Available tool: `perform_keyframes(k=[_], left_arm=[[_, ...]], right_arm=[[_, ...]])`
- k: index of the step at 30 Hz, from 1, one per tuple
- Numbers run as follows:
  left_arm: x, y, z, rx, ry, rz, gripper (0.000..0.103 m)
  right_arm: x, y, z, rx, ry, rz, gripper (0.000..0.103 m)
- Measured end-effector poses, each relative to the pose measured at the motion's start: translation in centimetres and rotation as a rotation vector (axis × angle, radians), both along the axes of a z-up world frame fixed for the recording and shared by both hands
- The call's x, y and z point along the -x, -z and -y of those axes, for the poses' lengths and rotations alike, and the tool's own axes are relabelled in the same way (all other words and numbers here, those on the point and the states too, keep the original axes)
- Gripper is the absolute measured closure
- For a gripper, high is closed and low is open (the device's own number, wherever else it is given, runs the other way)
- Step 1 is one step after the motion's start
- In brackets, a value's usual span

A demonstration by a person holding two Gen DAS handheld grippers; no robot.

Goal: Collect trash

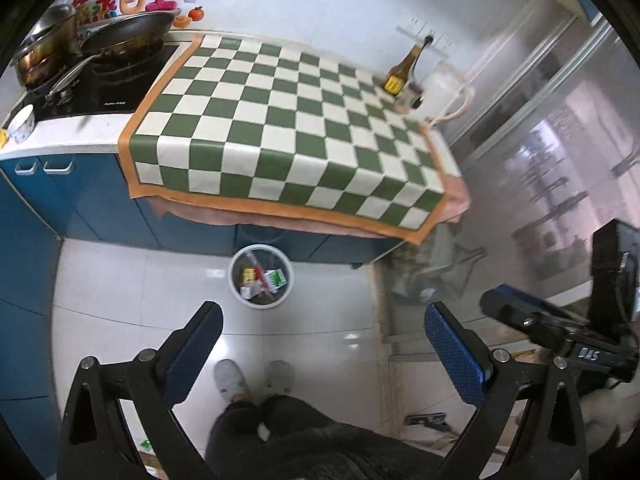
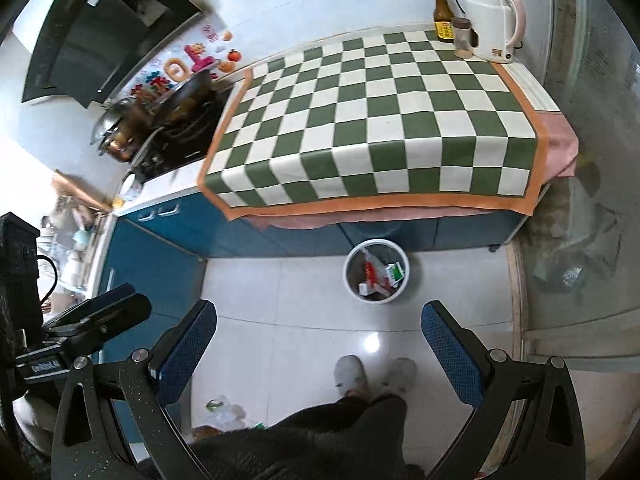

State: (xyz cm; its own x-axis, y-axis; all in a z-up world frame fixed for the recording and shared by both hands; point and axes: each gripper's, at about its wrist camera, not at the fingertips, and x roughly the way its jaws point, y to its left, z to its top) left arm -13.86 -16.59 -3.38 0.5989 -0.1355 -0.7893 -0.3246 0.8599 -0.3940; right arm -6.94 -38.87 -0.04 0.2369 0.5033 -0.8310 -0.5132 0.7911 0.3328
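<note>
Trash (image 1: pixel 262 278) lies in the white round bin (image 1: pixel 236 258) on the pale tiled floor (image 1: pixel 120 300), just in front of the blue cabinets (image 1: pixel 80 204) and below the front edge of the tabletop; in it you can make out a green-and-white carton (image 2: pixel 395 272), a red wrapper (image 2: pixel 370 270) and a small white box (image 2: pixel 366 288). Your left claw (image 1: pixel 324 344) is spread wide with nothing between its blue pads (image 1: pixel 452 352), and it hangs over the floor short of the bin. Your right claw (image 2: pixel 320 346) is likewise spread and empty, pointing down at the same stretch of floor, with the bin just beyond its right finger. The green-and-white checkered cloth (image 1: pixel 288 120) with an orange border covers the tabletop, and it is bare except at the far right corner, where a brown bottle with a yellow label (image 2: pixel 442 12), a small jar with a dark lid (image 2: pixel 462 38) and a white electric kettle (image 2: pixel 492 20) stand close together. To the left of the cloth, a dark frying pan (image 1: pixel 128 32) and a steel pot (image 1: pixel 44 48) sit on the black stove (image 1: pixel 104 80), under the range hood (image 2: pixel 92 36). Your feet in light slippers (image 2: pixel 374 372) stand on the tiles near the bin, and a crumpled plastic bag (image 2: pixel 224 410) lies on the floor by the cabinet corner to your left.
</note>
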Motion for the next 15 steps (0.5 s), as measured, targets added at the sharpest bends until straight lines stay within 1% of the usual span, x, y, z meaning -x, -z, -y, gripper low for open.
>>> perform_keyframes(k=[3, 7, 15], left_arm=[[0.9, -1.1, -0.2, 0.004, -0.004, 0.022, 0.0], [1.6, -1.7, -0.2, 0.022, -0.004, 0.033, 0.0], [2.2, -2.0, -0.1, 0.044, 0.001, 0.03, 0.0]], right_arm=[[0.9, -1.2, 0.1, -0.021, -0.007, -0.009, 0.0], [1.9, -2.6, -0.2, -0.018, -0.031, -0.009, 0.0], [2.7, -3.0, -1.1, -0.005, -0.06, -0.022, 0.0]])
